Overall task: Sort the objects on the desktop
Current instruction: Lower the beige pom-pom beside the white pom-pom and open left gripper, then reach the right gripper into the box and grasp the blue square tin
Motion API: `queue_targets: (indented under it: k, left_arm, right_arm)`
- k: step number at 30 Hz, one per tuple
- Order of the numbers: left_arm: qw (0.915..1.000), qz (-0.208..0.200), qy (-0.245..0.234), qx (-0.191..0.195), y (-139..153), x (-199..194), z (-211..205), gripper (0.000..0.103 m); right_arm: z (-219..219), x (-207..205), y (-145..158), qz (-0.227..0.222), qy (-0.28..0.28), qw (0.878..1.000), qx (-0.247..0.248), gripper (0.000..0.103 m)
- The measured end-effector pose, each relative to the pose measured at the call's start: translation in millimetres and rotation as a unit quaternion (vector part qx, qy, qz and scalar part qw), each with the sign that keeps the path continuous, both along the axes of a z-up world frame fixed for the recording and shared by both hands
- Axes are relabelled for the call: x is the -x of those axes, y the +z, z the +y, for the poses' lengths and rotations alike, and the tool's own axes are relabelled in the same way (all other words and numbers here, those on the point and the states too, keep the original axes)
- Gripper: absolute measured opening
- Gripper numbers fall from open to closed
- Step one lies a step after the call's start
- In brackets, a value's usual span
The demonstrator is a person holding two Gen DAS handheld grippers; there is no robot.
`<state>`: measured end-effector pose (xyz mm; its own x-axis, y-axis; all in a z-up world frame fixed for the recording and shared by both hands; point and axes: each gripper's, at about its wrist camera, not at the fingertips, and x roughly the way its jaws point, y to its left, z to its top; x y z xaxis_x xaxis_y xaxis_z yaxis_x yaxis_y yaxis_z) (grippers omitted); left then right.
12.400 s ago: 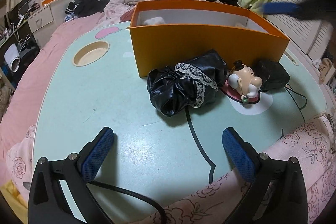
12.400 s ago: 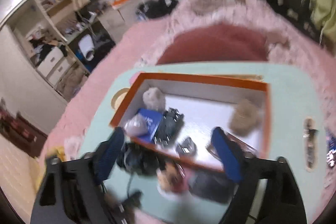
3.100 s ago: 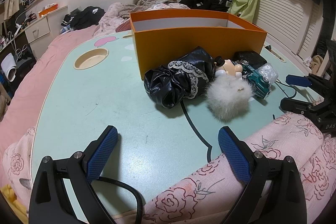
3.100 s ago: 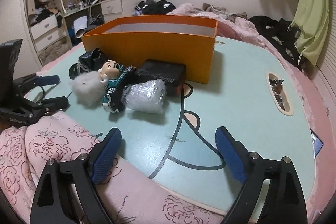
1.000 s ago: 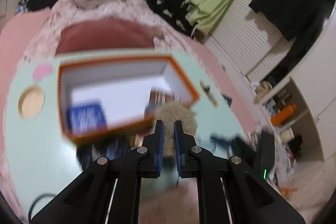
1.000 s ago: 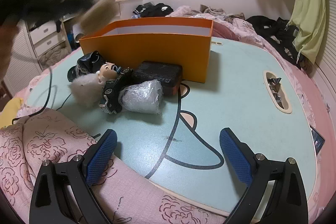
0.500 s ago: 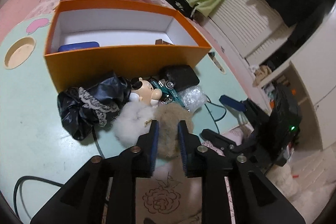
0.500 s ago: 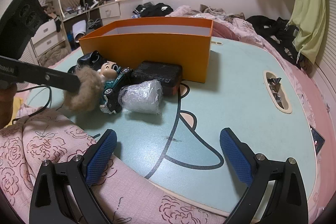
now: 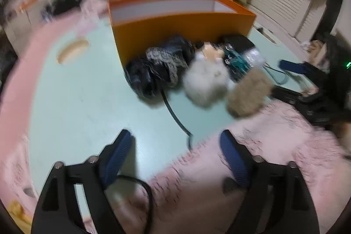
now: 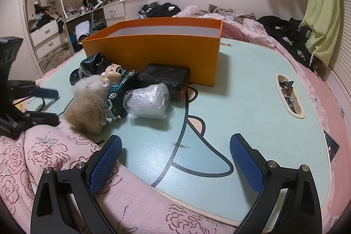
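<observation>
- The brown fluffy ball sits at the near edge of the table, touching the pink rose-print blanket; nothing grips it.
- Just behind it is a white fluffy ball, and beside both lies a green toy car with a big-headed cartoon figurine over it.
- A lump wrapped in clear plastic lies right of the car, against a flat black case.
- A black bag with lace trim lies at the left end of the pile.
- All of these crowd the near wall of the orange box; from these low angles I cannot see what is inside it.
- My left claw is released, its blue pads spread wide and holding nothing, near me over the table edge and blanket; this view is motion-blurred.
- My right claw is also released and empty, low over the near table edge, right of the pile.
- A long slot in the table's right side holds crumpled wrappers.
</observation>
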<state>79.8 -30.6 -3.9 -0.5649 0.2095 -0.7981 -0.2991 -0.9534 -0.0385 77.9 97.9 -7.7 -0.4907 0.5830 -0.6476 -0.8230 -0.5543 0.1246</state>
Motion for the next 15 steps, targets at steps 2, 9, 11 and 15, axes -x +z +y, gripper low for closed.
queue_targets:
  k: [2, 9, 11, 15]
  left_arm:
    - [0.9997, 0.015, 0.02, 0.0, -6, 4, 0, 0.101]
    - [0.9993, 0.027, 0.027, -0.001, -8, 8, -3, 0.103]
    - [0.9992, 0.03, 0.028, -0.003, -8, 7, -3, 0.103]
    - [0.999, 0.033, 0.029, -0.003, -9, 8, -2, 0.103]
  right_arm:
    - [0, 0, 0, 0.0, 0.0, 1.0, -0.001, 0.099]
    - [3, -1, 2, 0.006, 0.0, 1.0, 0.007, 0.098]
    - [3, -3, 17, 0.051, 0.015, 0.999, 0.013, 0.096]
    - [20, 19, 63, 0.093, 0.05, 0.994, 0.012, 0.096]
